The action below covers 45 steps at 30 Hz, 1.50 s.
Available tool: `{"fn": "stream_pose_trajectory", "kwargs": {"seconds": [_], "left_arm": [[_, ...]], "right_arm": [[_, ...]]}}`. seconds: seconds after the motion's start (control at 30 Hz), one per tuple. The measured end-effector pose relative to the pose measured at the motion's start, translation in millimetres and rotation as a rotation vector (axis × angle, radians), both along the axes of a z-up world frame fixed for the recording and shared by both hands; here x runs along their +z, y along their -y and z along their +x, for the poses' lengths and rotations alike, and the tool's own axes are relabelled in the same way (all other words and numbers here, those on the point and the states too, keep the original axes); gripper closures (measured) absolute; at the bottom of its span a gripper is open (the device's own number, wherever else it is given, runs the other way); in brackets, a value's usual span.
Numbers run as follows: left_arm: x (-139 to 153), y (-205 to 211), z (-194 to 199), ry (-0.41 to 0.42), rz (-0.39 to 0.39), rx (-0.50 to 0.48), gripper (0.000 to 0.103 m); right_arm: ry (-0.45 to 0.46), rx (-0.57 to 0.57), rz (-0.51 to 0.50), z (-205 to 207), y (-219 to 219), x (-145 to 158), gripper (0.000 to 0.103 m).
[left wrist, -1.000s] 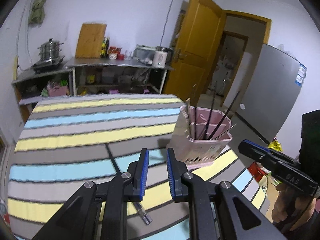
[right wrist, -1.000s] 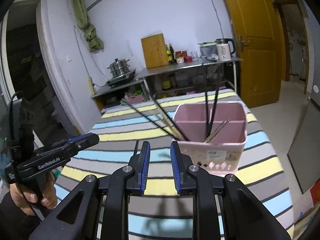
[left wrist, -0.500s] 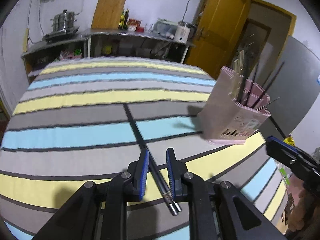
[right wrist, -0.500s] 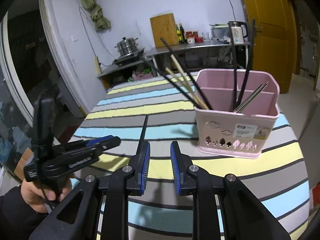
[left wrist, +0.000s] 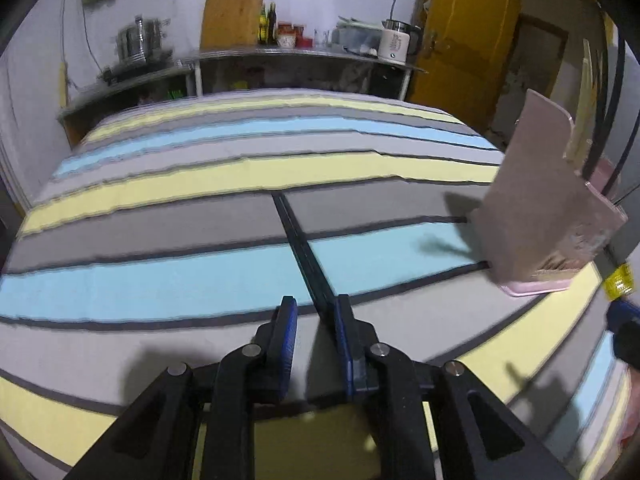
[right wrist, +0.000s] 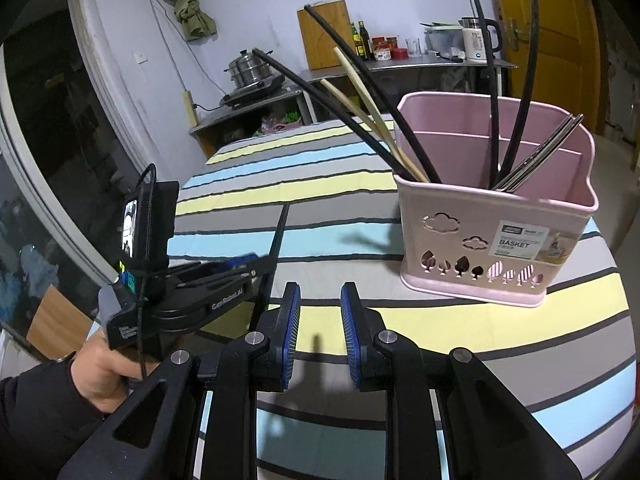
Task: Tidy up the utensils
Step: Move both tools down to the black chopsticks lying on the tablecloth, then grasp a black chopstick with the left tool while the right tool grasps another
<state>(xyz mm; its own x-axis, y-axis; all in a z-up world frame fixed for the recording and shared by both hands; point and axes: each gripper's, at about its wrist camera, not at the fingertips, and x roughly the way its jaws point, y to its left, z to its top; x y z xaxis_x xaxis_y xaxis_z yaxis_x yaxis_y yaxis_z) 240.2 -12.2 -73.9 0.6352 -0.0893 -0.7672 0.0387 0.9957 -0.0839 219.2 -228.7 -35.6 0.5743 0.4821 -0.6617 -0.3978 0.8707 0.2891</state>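
A bench [right wrist: 460, 328] covered in a cloth striped yellow, blue and grey fills both views. On it stand a pink utensil basket [right wrist: 496, 240] at right and 1 black chopstick [left wrist: 298, 236] lying mid-frame.

A pair of long black chopsticks [left wrist: 300, 240] is lying flat on the striped table [left wrist: 160, 280], side by side, pointing away. A pink basket [right wrist: 496, 236] is standing upright near them, holding black chopsticks [right wrist: 516, 112], pale wooden chopsticks [right wrist: 372, 120] and shiny metal ones [right wrist: 536, 156], all leaning out.
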Motion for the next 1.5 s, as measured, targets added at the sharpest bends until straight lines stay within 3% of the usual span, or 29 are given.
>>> {"fn": "stream_pose_trajectory", "kwargs": {"seconds": [0.1, 0.33, 0.7, 0.77, 0.87, 1.07, 1.3, 1.5], "left_arm": [[-2, -12, -4, 0.001, -0.034, 0.002, 0.078], [1, -38, -16, -0.011, -0.026, 0.032, 0.077], [-1, -70, -8, -0.042, -0.182, 0.092, 0.077], [-2, -70, -3, -0.033, -0.170, 0.100, 0.077], [-2, -65, 2, -0.035, -0.092, 0.091, 0.093], [-1, -80, -6, -0.042, -0.086, 0.036, 0.096], [-1, -107, -16, -0.049, -0.130, 0.062, 0.096], [-2, -106, -12, -0.050, -0.119, 0.073, 0.095]], "right_arm": [[-0.004, 0.009, -0.002, 3, -5, -1, 0.082], [-0.018, 0.039, 0.003, 5, -16, -9, 0.081], [-0.037, 0.088, -0.018, 14, -42, -19, 0.082], [-0.038, 0.092, -0.023, 14, -43, -19, 0.082], [-0.041, 0.094, -0.037, 16, -48, -20, 0.082], [-0.048, 0.104, -0.048, 23, -63, -23, 0.082], [-0.076, 0.141, -0.078, 42, -94, -39, 0.082], [-0.092, 0.145, -0.125, 70, -119, -50, 0.082]]}}
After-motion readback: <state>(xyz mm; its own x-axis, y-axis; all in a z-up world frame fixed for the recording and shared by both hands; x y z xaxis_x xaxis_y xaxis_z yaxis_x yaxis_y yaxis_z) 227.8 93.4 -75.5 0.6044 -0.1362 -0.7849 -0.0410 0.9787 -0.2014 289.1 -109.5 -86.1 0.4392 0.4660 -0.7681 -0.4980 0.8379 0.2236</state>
